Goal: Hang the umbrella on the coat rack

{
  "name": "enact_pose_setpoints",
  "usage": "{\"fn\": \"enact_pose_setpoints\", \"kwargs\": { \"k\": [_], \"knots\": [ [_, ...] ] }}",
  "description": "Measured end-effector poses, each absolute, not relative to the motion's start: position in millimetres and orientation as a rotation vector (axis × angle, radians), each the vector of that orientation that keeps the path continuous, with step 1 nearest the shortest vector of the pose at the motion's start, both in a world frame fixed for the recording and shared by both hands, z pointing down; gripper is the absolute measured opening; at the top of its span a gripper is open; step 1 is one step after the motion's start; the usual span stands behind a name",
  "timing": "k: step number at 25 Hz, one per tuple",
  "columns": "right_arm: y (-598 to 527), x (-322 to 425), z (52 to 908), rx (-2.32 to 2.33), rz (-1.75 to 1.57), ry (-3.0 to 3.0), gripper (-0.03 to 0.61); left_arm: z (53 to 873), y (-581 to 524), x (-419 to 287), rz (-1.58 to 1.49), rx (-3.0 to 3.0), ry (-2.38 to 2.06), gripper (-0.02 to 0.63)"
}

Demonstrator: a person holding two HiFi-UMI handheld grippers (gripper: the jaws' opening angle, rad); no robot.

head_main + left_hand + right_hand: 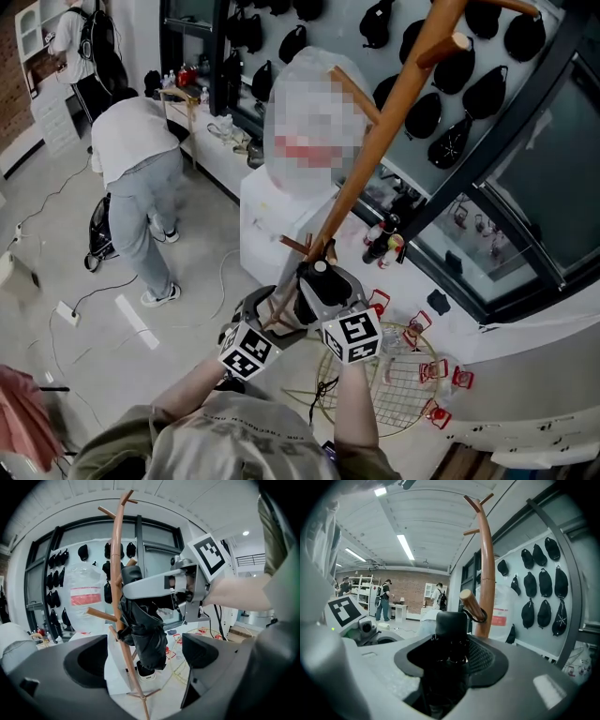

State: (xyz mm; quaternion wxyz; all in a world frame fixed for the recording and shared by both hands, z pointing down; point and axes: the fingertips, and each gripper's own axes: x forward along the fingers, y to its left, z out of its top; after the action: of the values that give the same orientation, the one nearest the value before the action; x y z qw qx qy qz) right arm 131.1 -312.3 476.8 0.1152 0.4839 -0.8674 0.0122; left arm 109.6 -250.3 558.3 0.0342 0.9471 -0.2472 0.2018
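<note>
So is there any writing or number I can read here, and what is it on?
Nothing here can be read as words or numbers.
Red label on the white bag: the print is too blurred to read.
Left cube and right cube: black-and-white square patterns only, with no letters or digits.

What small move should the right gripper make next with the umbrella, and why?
Probably ease the right gripper down a little: its jaws clamp the black folded umbrella, whose thin black strap loop already circles a wooden peg of the brown coat rack, so the peg can likely take the weight.
</note>
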Motion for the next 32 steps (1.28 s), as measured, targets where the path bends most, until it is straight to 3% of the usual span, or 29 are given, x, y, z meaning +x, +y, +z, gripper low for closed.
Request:
{"fn": "enact_pose_setpoints", "kwargs": {
  "k": [15,32],
  "knots": [
    [-336.3,144.0,541.3,1.489,0.262,-2.538,0.206,567.8,-259.3,108.9,0.651,2.903,-0.726,0.476],
    [-347.6,148.9,573.7,1.586,0.257,-2.590,0.209,577.9,-260.3,105.2,0.630,2.845,-0.770,0.476]
  ]
}}
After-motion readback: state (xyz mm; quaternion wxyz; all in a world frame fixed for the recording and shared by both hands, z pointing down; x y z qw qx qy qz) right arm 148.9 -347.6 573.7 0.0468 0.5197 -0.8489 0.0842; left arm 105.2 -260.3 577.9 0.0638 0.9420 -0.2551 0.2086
